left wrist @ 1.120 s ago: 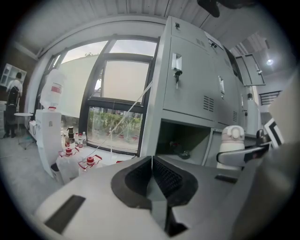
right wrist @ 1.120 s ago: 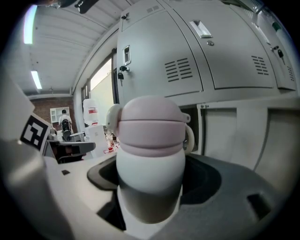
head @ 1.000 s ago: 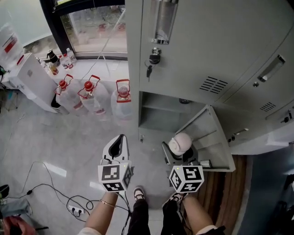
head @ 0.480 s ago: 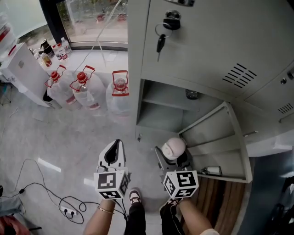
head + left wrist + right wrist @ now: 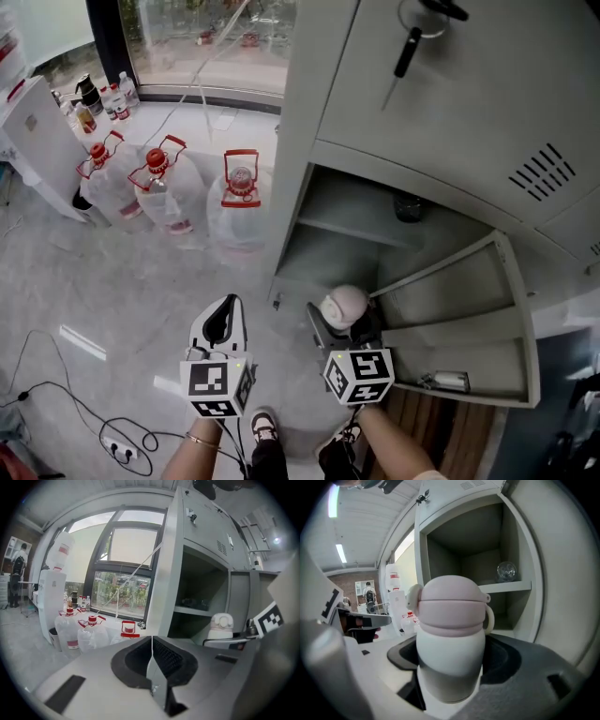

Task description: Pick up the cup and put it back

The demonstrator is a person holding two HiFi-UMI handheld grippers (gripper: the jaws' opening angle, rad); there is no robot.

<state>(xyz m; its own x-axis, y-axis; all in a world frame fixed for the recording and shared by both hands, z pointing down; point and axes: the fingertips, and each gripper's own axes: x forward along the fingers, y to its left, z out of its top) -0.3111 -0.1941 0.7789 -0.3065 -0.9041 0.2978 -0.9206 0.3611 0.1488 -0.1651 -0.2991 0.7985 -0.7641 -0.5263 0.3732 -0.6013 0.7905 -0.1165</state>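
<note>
I am gripping the white cup (image 5: 450,634) with its pale pink domed lid upright in my right gripper (image 5: 450,670), jaws spread wide around its body, just outside the grey metal locker's open lower compartment (image 5: 361,234). My left gripper (image 5: 152,654) is travelling alongside, jaws pressed together on nothing. Compared with a second ago, both grippers are sitting lower, and the compartment is filling more of the head view.

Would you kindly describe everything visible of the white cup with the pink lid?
The white cup with the pink lid stands upright, clamped low on its smooth, rounded body by the right gripper. Its domed lid carries a small loop handle. It is held before the open grey metal locker, touching nothing else.
</note>
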